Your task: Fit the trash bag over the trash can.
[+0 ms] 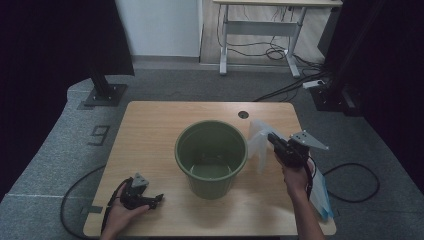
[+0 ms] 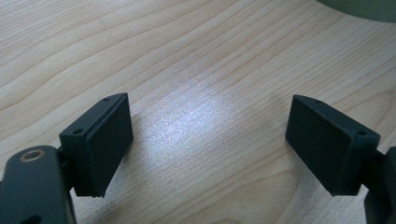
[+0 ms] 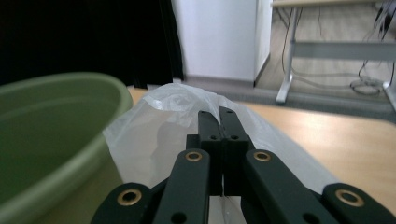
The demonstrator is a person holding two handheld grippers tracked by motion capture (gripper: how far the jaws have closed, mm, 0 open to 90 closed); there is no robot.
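Thin translucent plastic: a bag [image 1: 258,142] hangs pinched in the right gripper [image 1: 272,138], lifted clear of the table [image 1: 150,130] just to the right of the green bin [image 1: 211,156]. In the right gripper view the jaws are clenched on a fold of the bag [image 3: 154,126], with the bin's rim [image 3: 70,84] close on the left. The left gripper [image 2: 208,144] rests low over bare wood at the near left, jaws wide apart, nothing between them.

Judgement: the step is lining the bin. To do it well, carry the bag over the middle of the mouth before lowering, keep the pinch near the bag's edge so the rest hangs free, and bring the left gripper in to take the opposite edge and spread it over the rim.

Unclear: where the bag's opening is, and how much film the jaws grip. A pale stack under the right forearm [image 1: 320,197] is partly covered; possibly spare bags, cannot confirm. The bin's inside looks empty, though its near wall hides part of the bottom.
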